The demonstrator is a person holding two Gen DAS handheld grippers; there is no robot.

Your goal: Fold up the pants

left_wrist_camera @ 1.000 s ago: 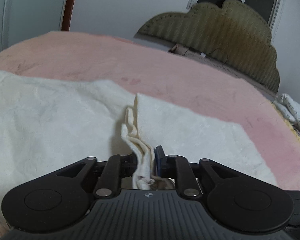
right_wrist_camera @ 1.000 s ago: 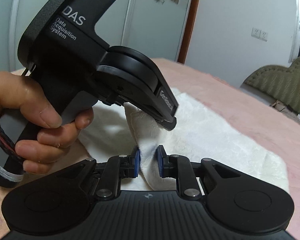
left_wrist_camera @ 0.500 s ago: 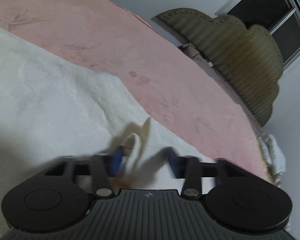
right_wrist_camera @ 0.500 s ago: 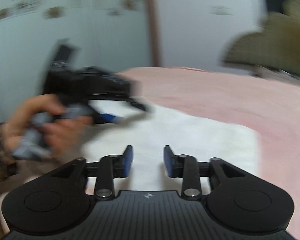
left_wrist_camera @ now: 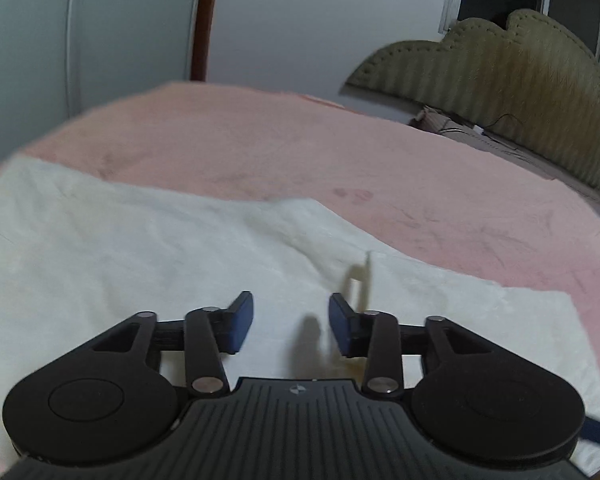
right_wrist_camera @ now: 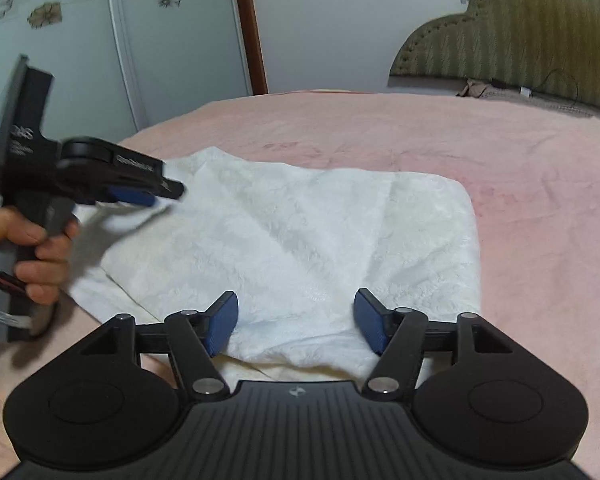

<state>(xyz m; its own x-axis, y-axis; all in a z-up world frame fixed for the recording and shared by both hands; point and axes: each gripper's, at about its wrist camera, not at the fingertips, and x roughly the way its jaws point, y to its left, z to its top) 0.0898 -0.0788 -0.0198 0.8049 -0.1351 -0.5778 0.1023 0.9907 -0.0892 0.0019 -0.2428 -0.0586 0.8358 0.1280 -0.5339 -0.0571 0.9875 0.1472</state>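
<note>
Both tongs empty over the folded pants on the bed

The left tongs (left_wrist_camera: 291, 326) stand apart with nothing between their blue pads, hovering just above the cloth; the right tongs (right_wrist_camera: 296, 322) gape wider, also holding nothing, at the near edge of the fold. Under them the white, textured fabric pants (right_wrist_camera: 300, 236) lie doubled over on the pink plush bedspread (right_wrist_camera: 520, 168), upper layer short of the lower at the near-left side. The left hand (right_wrist_camera: 32, 256) grips its tool near the left end. To do the next fold well, I judge each pair should pinch both layers at a corner, lift evenly, and lay edge onto edge. The olive padded headboard (right_wrist_camera: 540, 32) stands well apart.
</note>
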